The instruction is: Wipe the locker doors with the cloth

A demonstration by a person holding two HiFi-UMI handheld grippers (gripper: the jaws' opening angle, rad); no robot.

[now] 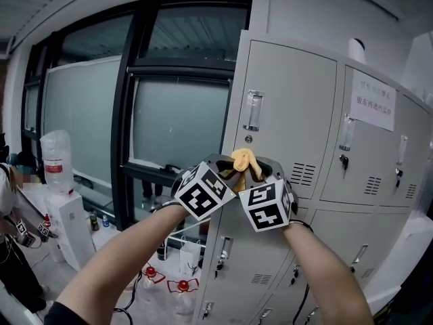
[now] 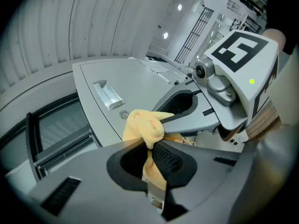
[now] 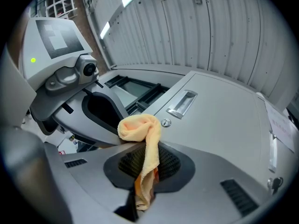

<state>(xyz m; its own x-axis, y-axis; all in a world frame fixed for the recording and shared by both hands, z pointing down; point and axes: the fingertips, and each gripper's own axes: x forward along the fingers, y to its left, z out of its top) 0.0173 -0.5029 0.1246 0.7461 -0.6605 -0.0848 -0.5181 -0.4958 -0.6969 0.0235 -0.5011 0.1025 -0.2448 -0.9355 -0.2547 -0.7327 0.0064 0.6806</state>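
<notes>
A yellow cloth (image 1: 242,161) is bunched between my two grippers, which meet tip to tip in front of the grey locker door (image 1: 287,114). My left gripper (image 1: 229,172) is shut on the cloth (image 2: 142,127), which runs down between its jaws. My right gripper (image 1: 258,172) is also shut on the cloth (image 3: 142,141), with a strip hanging through its narrow gap. The door's recessed handle (image 3: 182,101) and keyhole (image 3: 165,122) lie just beyond the cloth. The cloth does not seem to touch the door. The right gripper (image 2: 180,107) shows in the left gripper view, and the left gripper (image 3: 100,112) in the right one.
More locker doors (image 1: 369,147) run to the right and below, one with a paper notice (image 1: 374,101). A dark-framed window (image 1: 179,124) is at the left. A water dispenser (image 1: 64,208), a person (image 1: 13,242) and white bags (image 1: 177,286) are at lower left.
</notes>
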